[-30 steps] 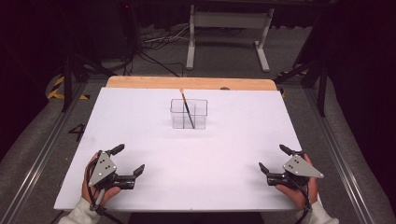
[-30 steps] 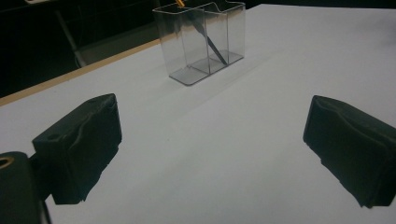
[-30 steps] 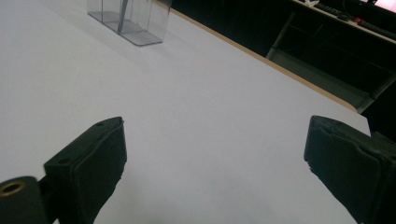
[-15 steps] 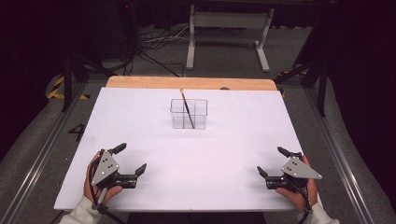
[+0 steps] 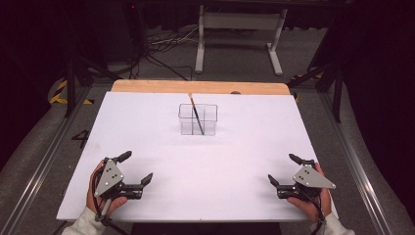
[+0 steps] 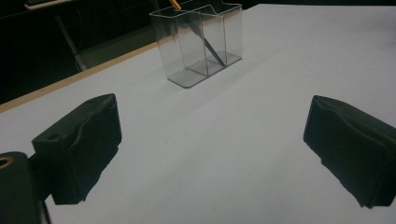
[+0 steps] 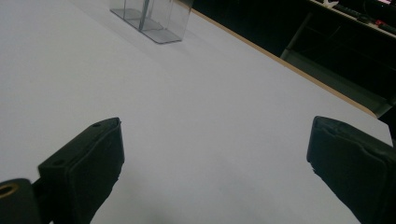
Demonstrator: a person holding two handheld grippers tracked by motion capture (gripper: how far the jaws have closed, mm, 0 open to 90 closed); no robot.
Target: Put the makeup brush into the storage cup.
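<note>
A clear plastic two-compartment box (image 5: 197,119) stands at the far middle of the white table (image 5: 205,161). A thin dark pencil (image 5: 196,115) with an orange end leans inside it. The left gripper view shows the box (image 6: 201,43) ahead with the pencil (image 6: 201,37) slanting through it. A corner of the box (image 7: 149,16) sits at the top of the right gripper view. My left gripper (image 5: 136,168) rests open near the front left edge. My right gripper (image 5: 284,169) rests open near the front right edge. Nothing is between either pair of jaws.
A wooden strip (image 5: 200,87) runs along the table's far edge. Beyond it stand a white metal frame (image 5: 240,29) and cables on a dark floor. Metal rails (image 5: 44,161) flank the table on both sides.
My right gripper has drifted slightly nearer the front edge. The left gripper, the box and the pencil stay where they were.
</note>
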